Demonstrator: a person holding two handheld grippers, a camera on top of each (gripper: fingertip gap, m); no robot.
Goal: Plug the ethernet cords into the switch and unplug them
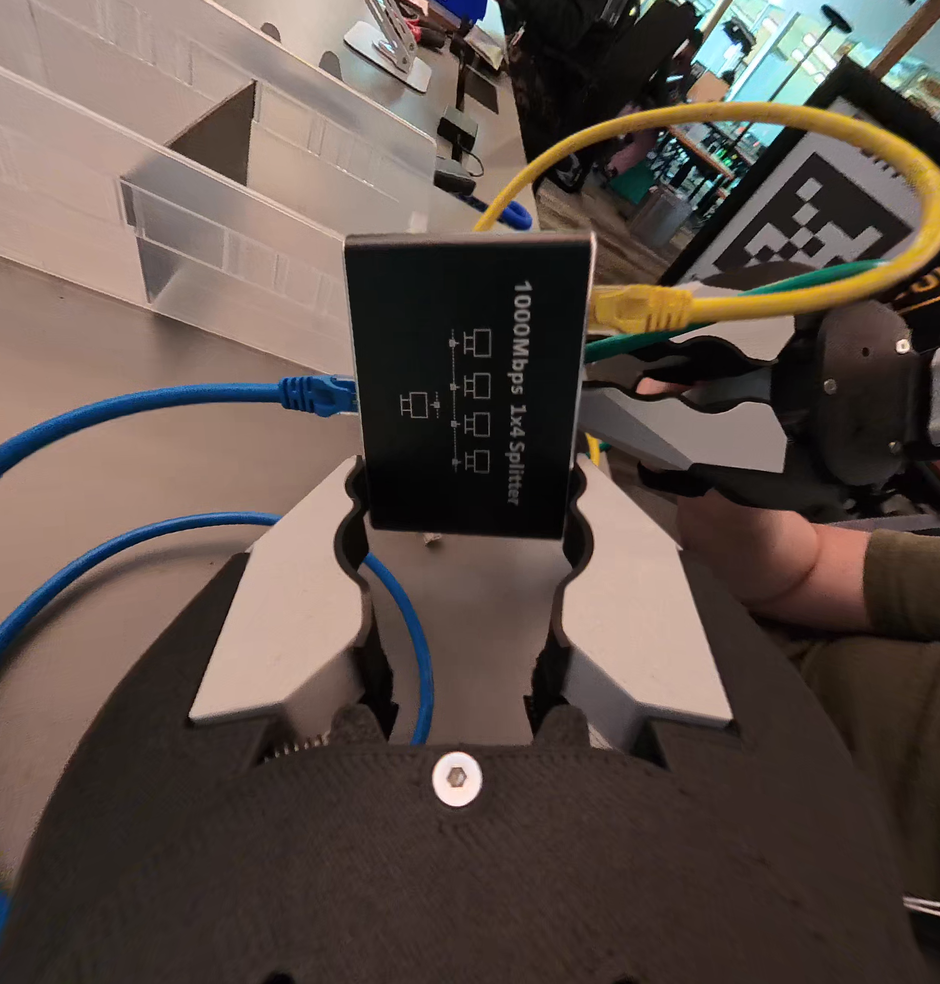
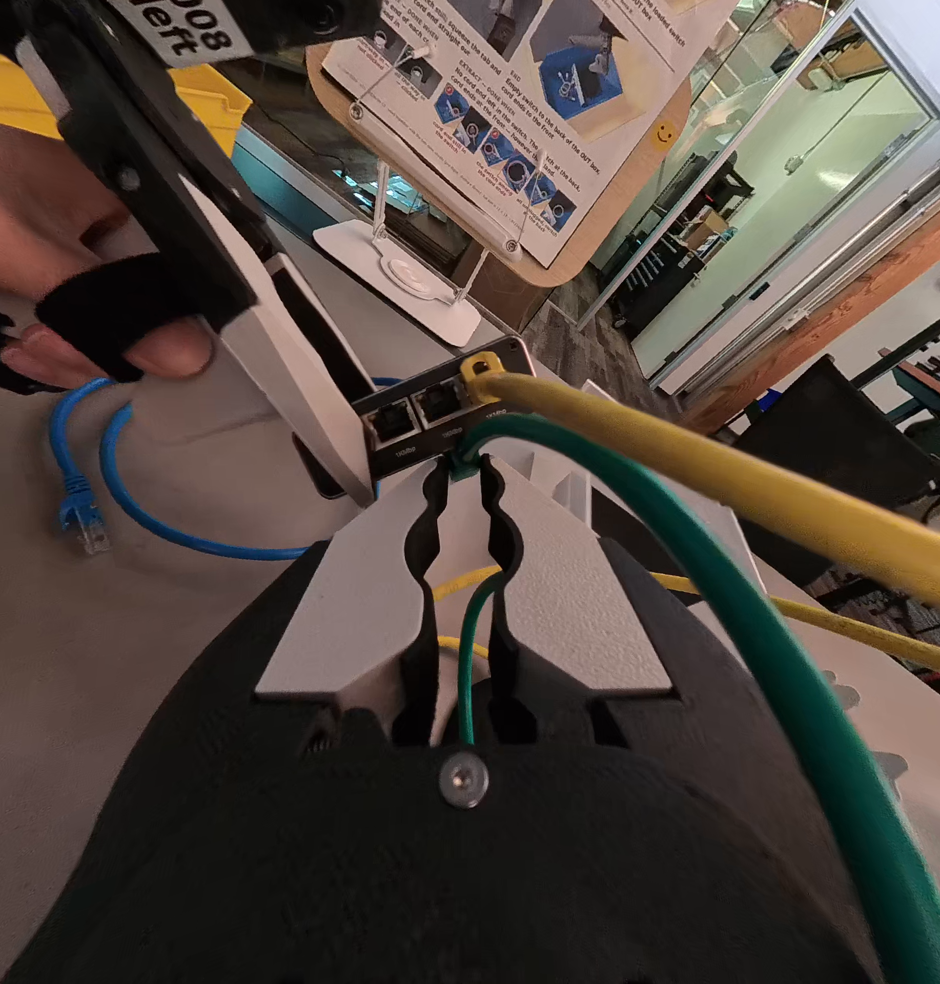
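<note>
Gripping switch edges, green plug pinched

I see a grey tabletop, a white stand holding an instruction sheet, glass partitions, and what looks like patterned carpet.

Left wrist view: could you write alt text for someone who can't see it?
A hand-held gripper clamps the near end of a small black switch above a grey table. A blue cord is plugged into its left side, a yellow cord into its right. A second hand-held gripper reaches in from the right beside a green cord.
</note>
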